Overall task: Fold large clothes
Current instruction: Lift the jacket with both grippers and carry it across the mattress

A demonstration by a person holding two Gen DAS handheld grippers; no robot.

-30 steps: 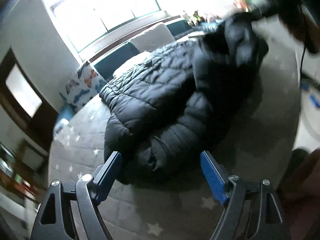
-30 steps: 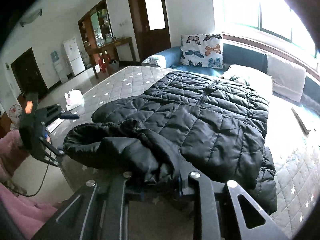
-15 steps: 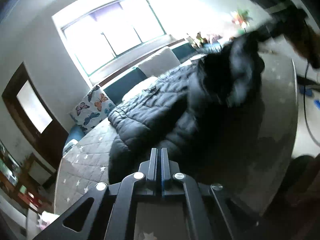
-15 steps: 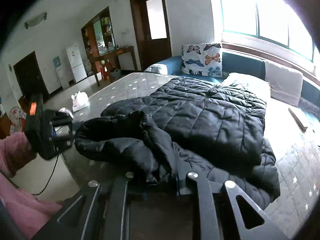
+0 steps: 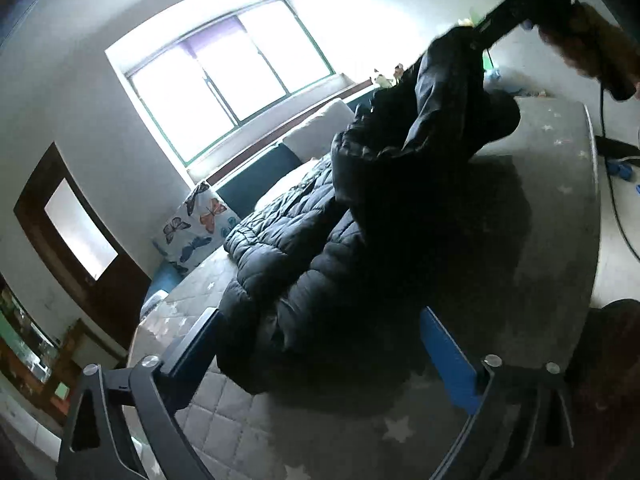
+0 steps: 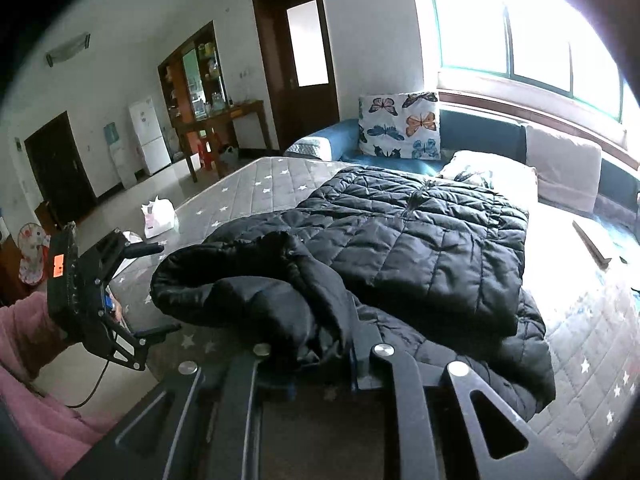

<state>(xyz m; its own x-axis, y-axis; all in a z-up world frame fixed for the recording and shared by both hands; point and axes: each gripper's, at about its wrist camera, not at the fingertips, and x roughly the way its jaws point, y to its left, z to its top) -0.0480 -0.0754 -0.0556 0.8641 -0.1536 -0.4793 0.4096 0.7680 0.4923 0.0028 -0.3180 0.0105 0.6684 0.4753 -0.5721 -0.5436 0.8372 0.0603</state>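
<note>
A large black quilted puffer jacket (image 6: 420, 240) lies on the grey star-print mattress (image 6: 256, 184). My right gripper (image 6: 320, 360) is shut on a fold of the jacket near its hood end and holds it lifted; in the left wrist view it shows at the top right (image 5: 480, 32) with the raised fabric (image 5: 440, 120) hanging from it. My left gripper (image 5: 320, 344) is open and empty, its blue-padded fingers (image 5: 448, 360) on either side of the jacket's near bulge (image 5: 304, 300). It also shows in the right wrist view at the left (image 6: 160, 288), beside the mattress edge.
A blue sofa with a butterfly cushion (image 6: 400, 124) and pale cushions (image 6: 560, 168) runs along the window behind the mattress. A white tissue pack (image 6: 158, 216) sits at the mattress's far left edge. A dark flat object (image 6: 592, 240) lies at the right.
My left gripper was open, shut with nothing in it half a second ago, and is open again. My right gripper has raised its fold of the jacket higher.
</note>
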